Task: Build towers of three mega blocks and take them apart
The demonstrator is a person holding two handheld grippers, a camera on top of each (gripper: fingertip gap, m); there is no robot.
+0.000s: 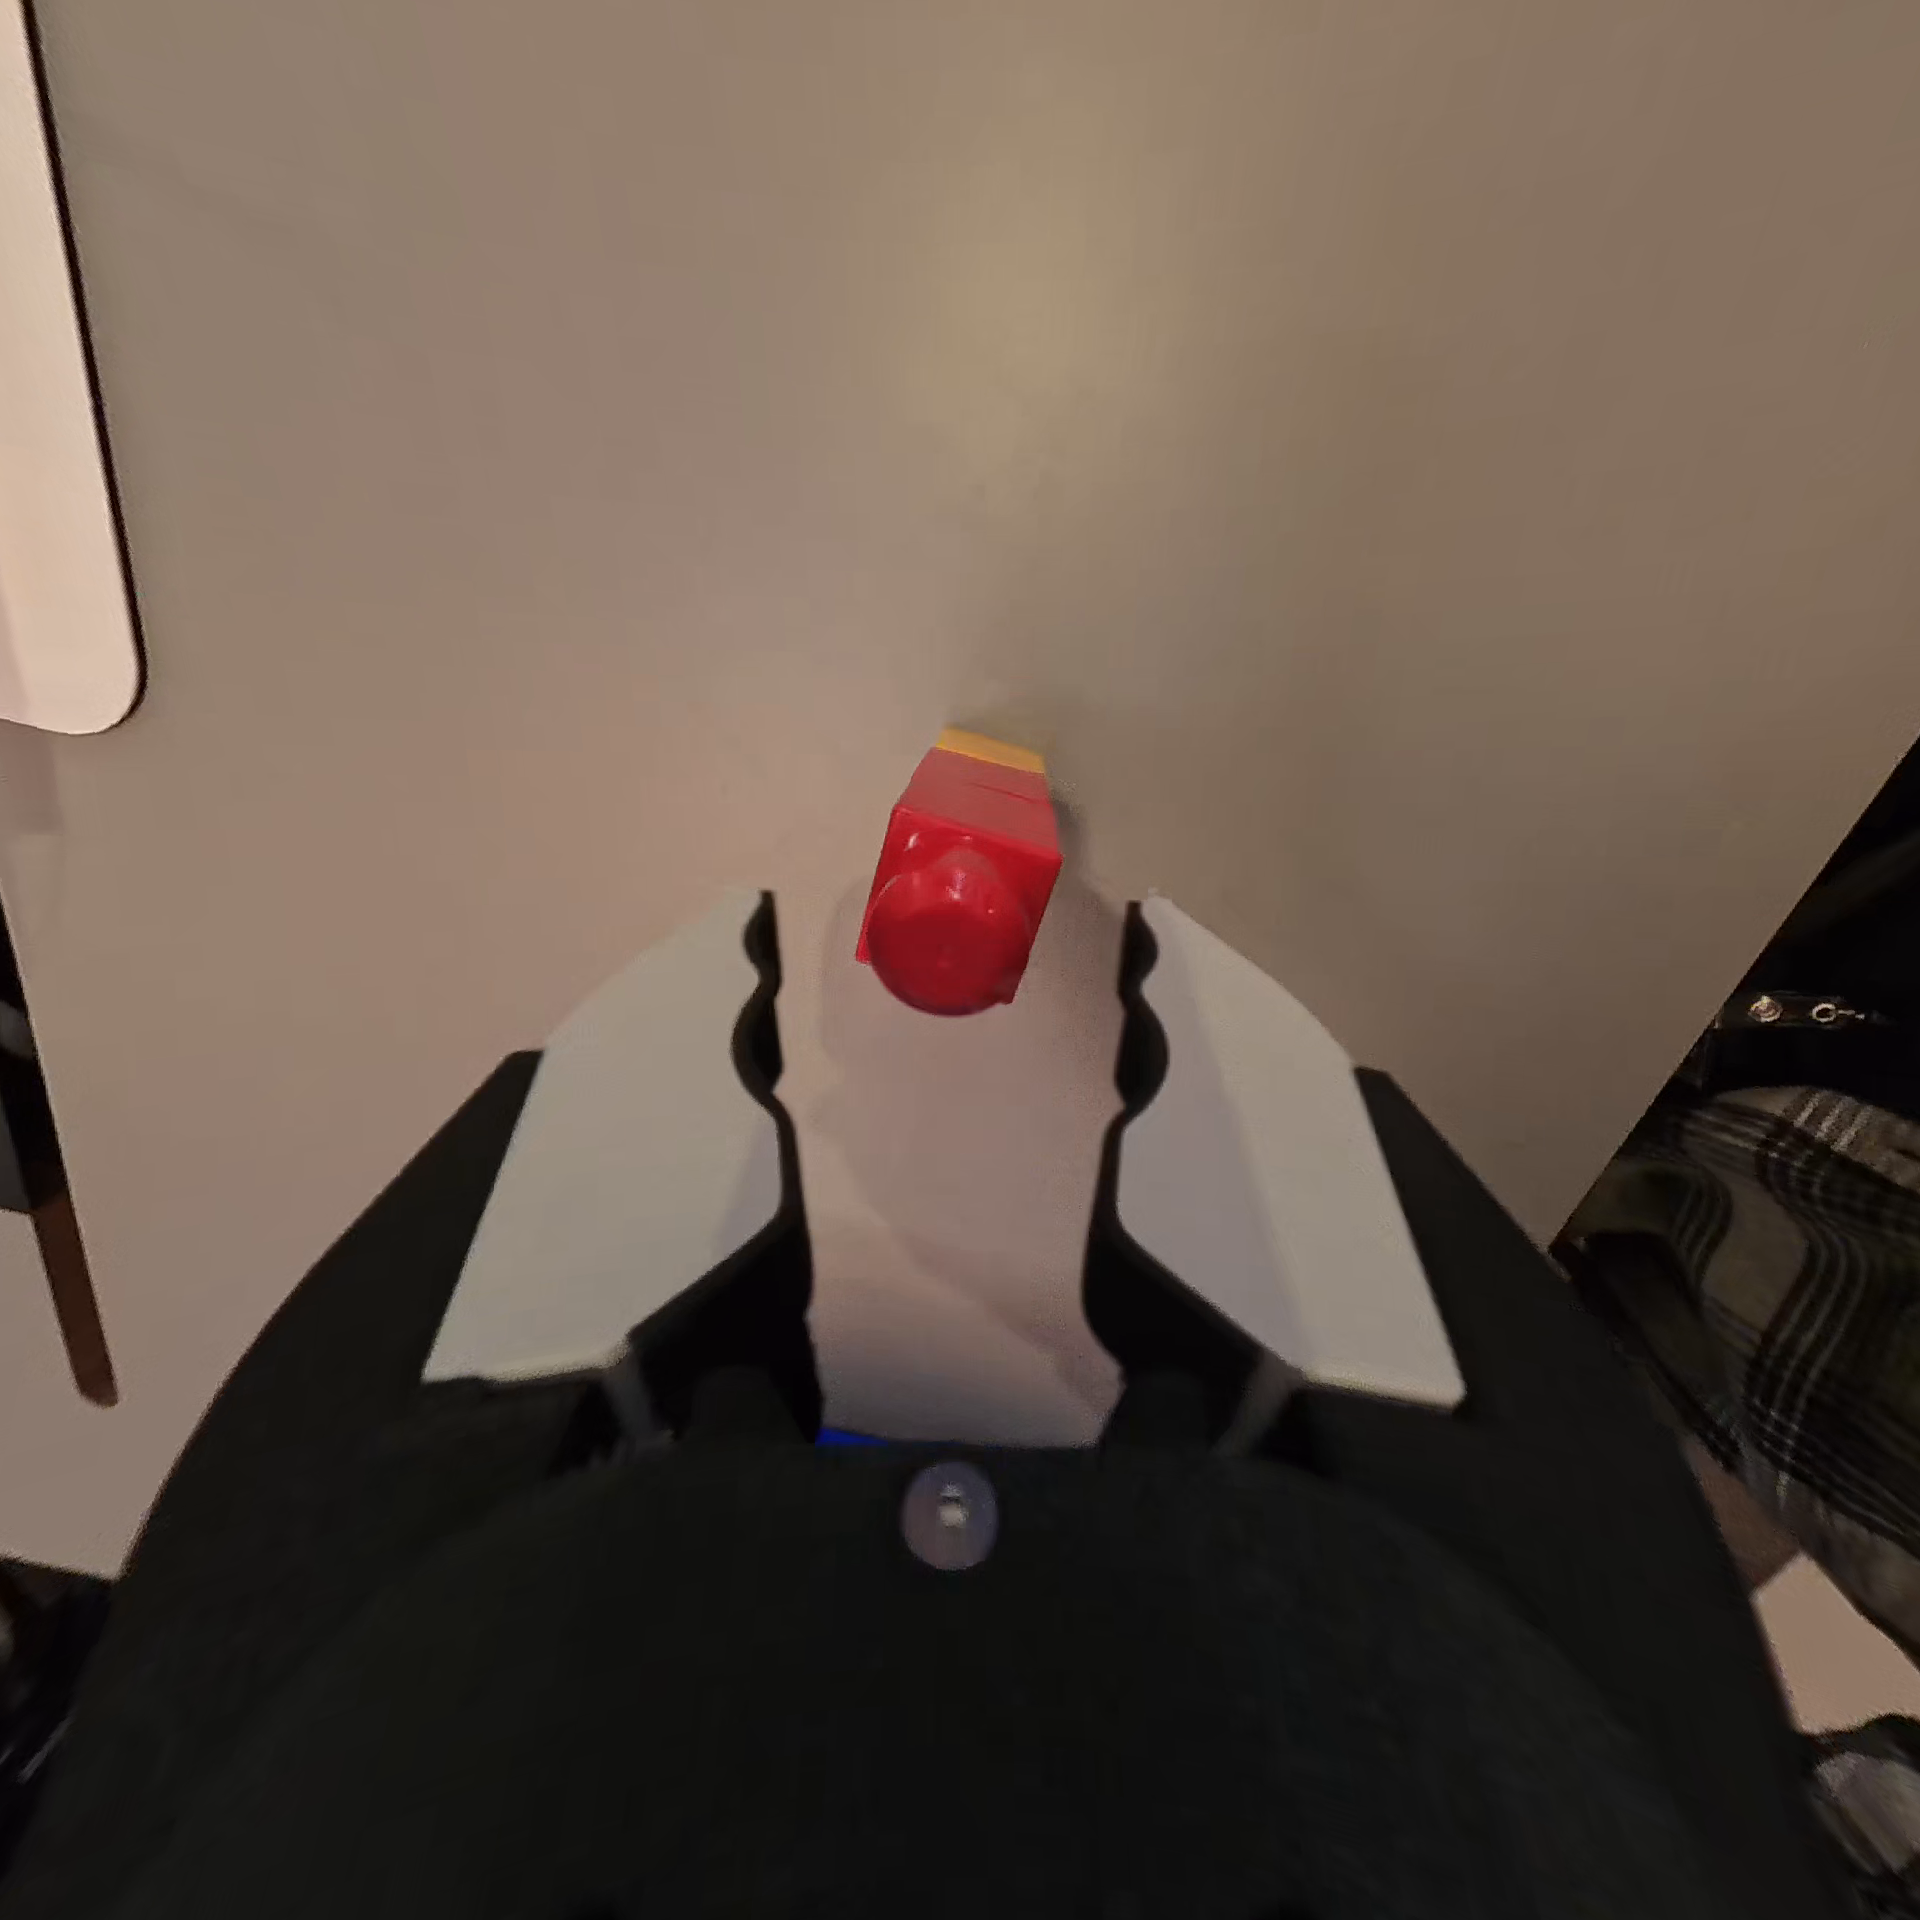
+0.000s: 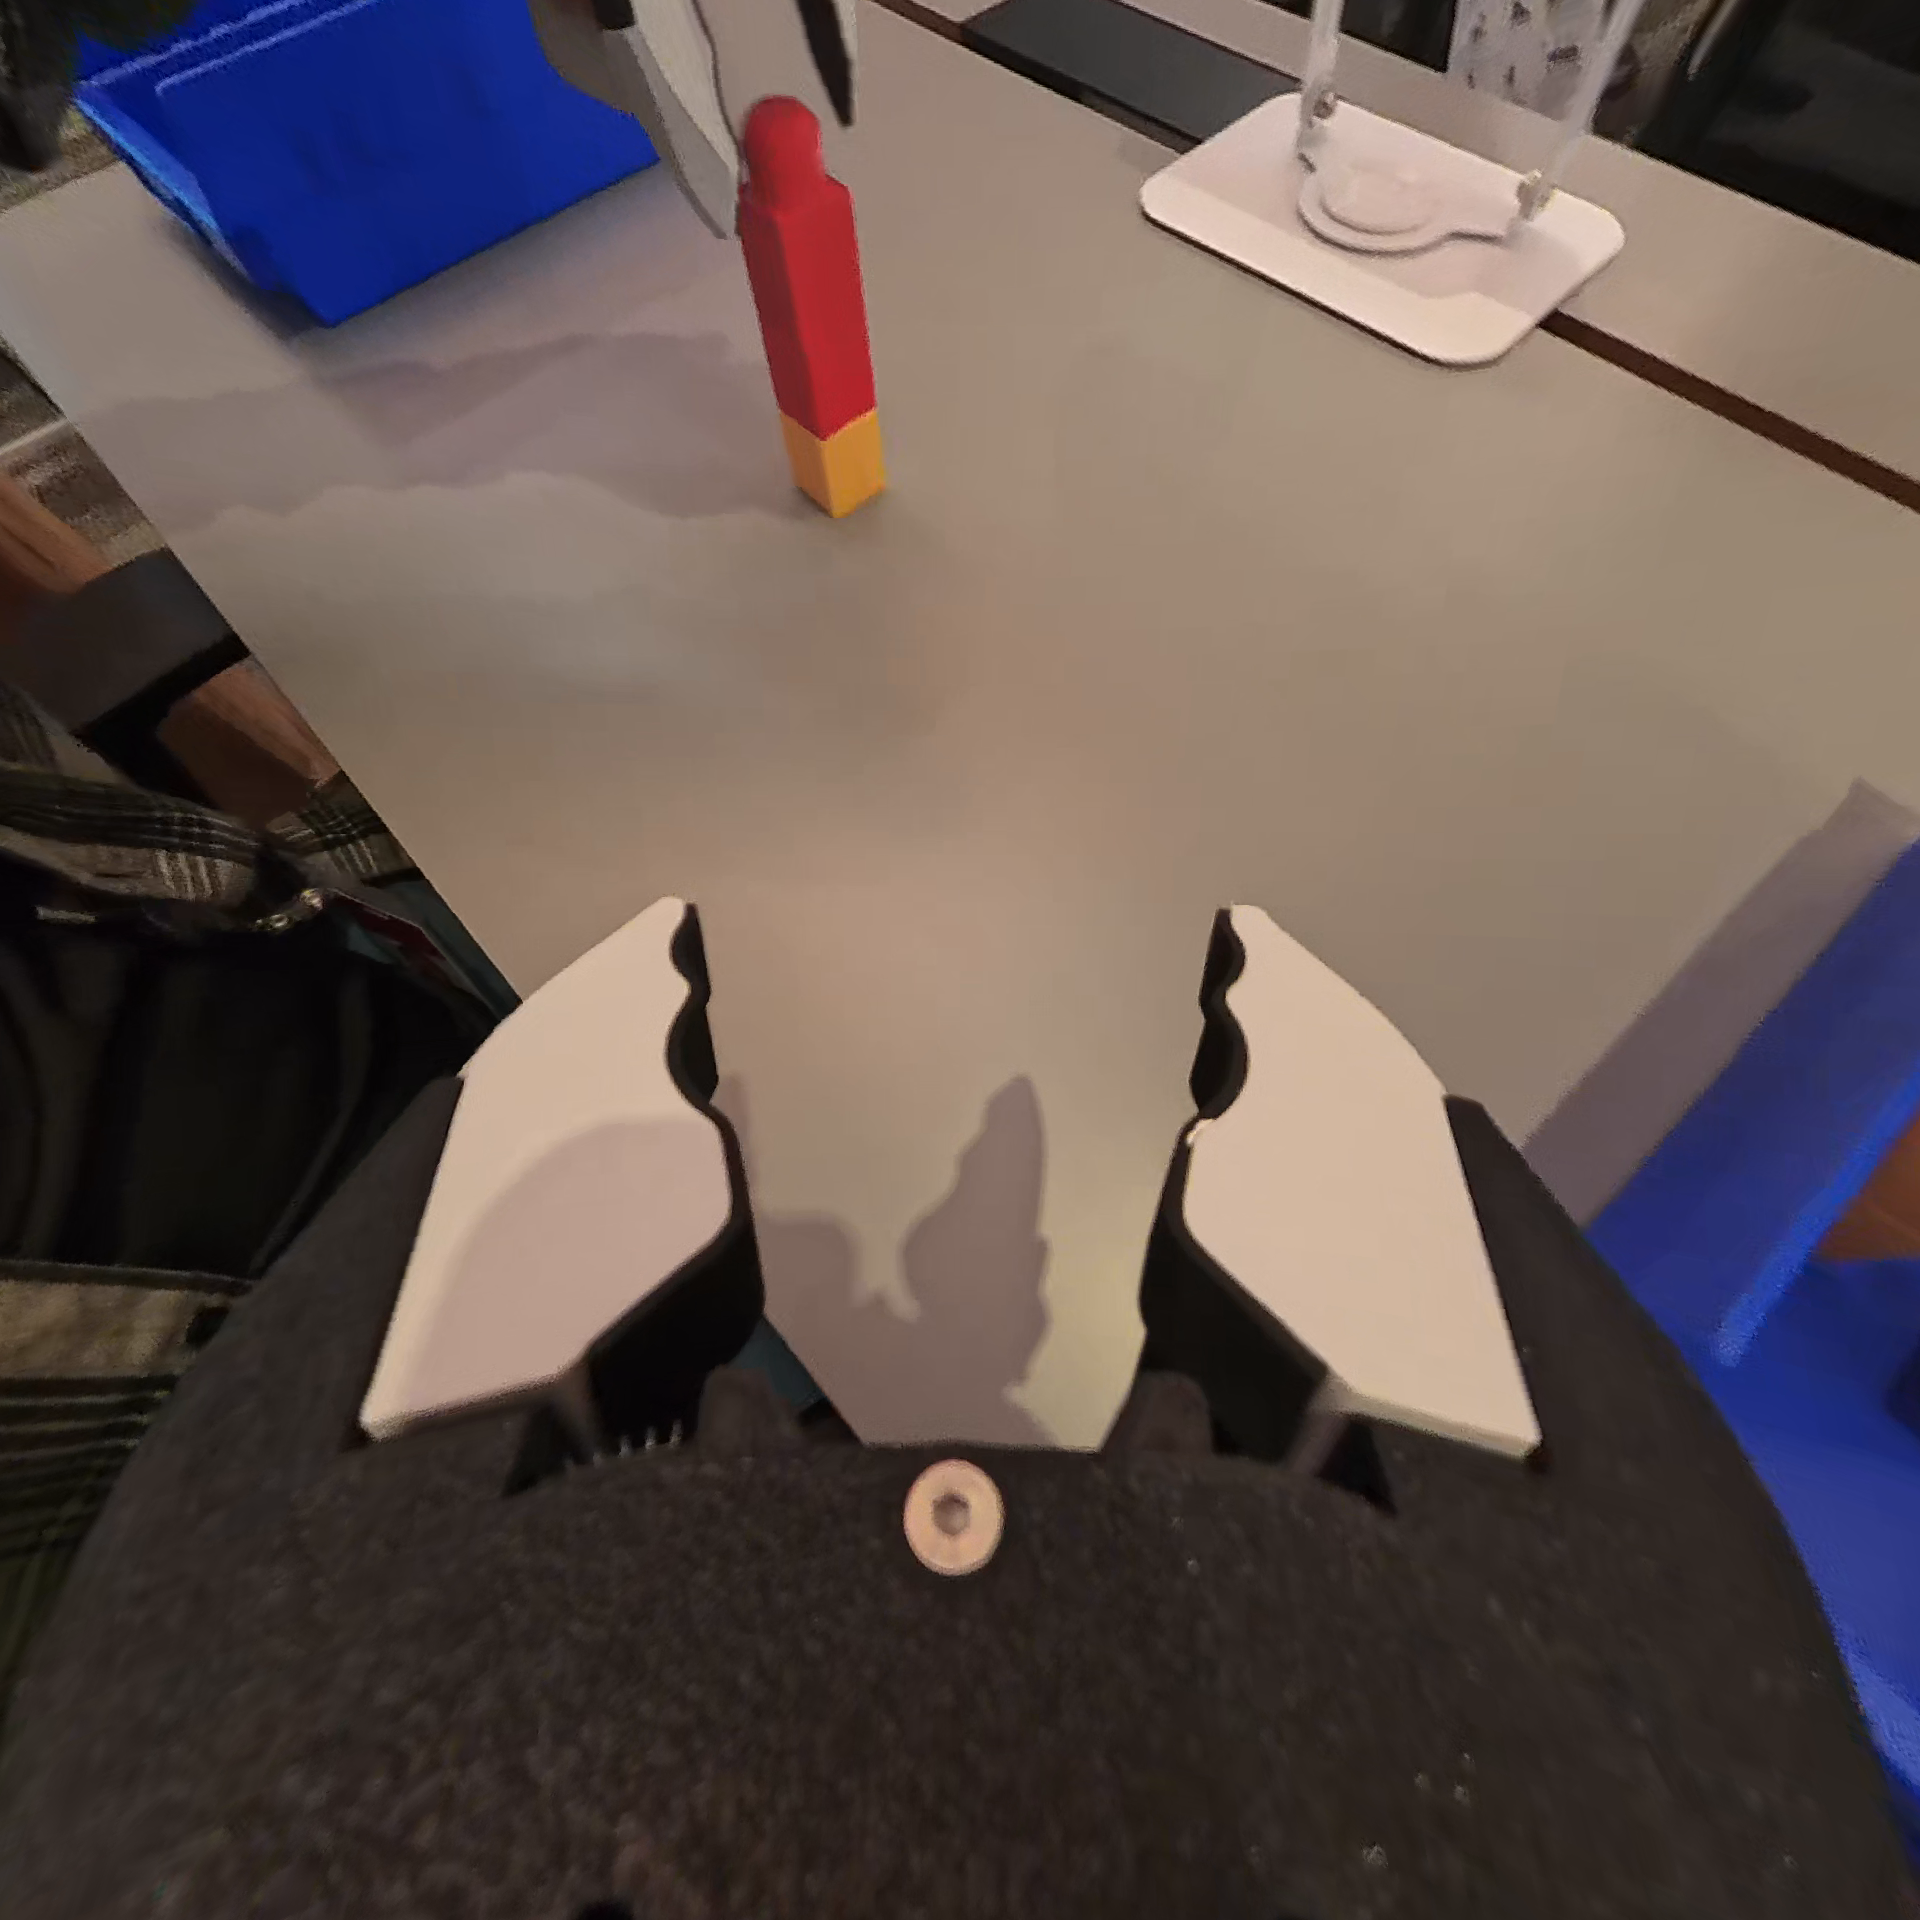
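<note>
Your left hand-held gripper point(image 1: 951, 935) is hanging directly over the tower point(image 1: 961, 894) with its jaws spread apart, one white finger on either side of the red stud and neither appearing to touch it; your right hand-held gripper point(image 2: 956, 997) is also gaping wide with nothing between its fingers, hovering above bare desk point(image 2: 1039, 675) well short of the blocks. The tower is standing upright on the desk: a yellow block point(image 2: 840, 462) at the bottom and red above it, so by my reading the build step is looking finished, assuming the red part is two blocks, and you are now positioned either just after placing the top or just before pulling it off. Taking the tower apart is what seems to be left. The left wrist view is looking straight down, showing the top stud, a faint seam in the red and only a sliver of yellow, so the height is lost there. The right wrist view is giving you the side profile, the full stack, the left fingers around the top, plus a blue bin point(image 2: 364, 177), a white stand base point(image 2: 1392, 249) and more blue at the right edge point(image 2: 1766, 1299).
</note>
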